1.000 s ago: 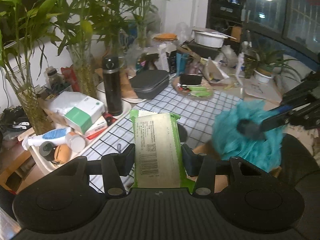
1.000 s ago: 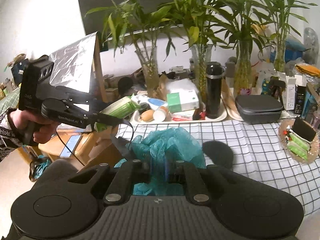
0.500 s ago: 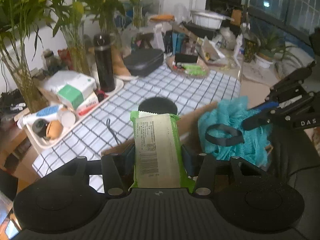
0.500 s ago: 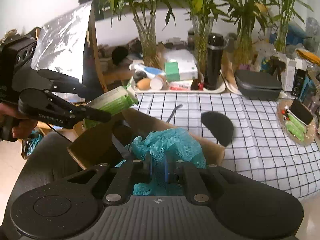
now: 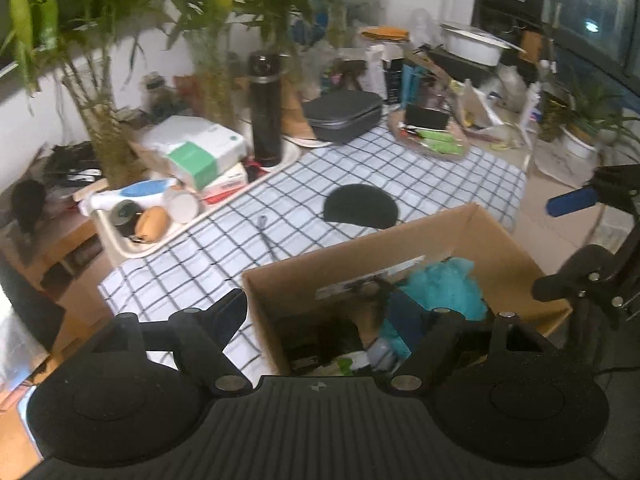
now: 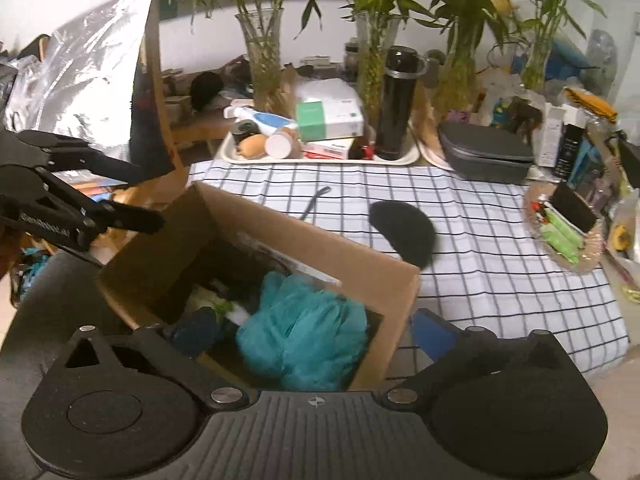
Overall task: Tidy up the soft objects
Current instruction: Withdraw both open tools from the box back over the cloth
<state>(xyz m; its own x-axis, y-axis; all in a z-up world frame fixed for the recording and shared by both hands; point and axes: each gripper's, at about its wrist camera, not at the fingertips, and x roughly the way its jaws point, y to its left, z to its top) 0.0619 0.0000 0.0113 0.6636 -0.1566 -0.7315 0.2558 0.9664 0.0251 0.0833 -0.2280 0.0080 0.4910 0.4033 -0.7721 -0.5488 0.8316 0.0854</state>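
Both claws poised above the open brown cardboard box [image 6: 280, 240] at the counter's [image 6: 500, 280] edge, jaws opening, nothing between them: left claw [image 5: 332, 312], right claw [image 6: 312, 332]. Teal mesh bath sponge [image 6: 308, 332] lies inside the box, released for storage

A lived-in home is shown. A table covered with a checked tablecloth [image 6: 500, 248] fills the middle of the right wrist view, and household clutter is crowded along its far edge: glass vases of bamboo [image 6: 262, 60], a black thermos [image 6: 396, 104], a tissue box [image 6: 328, 120] on a tray [image 6: 320, 158]. Potted plants [image 5: 580, 136] are seen at the right of the left wrist view.
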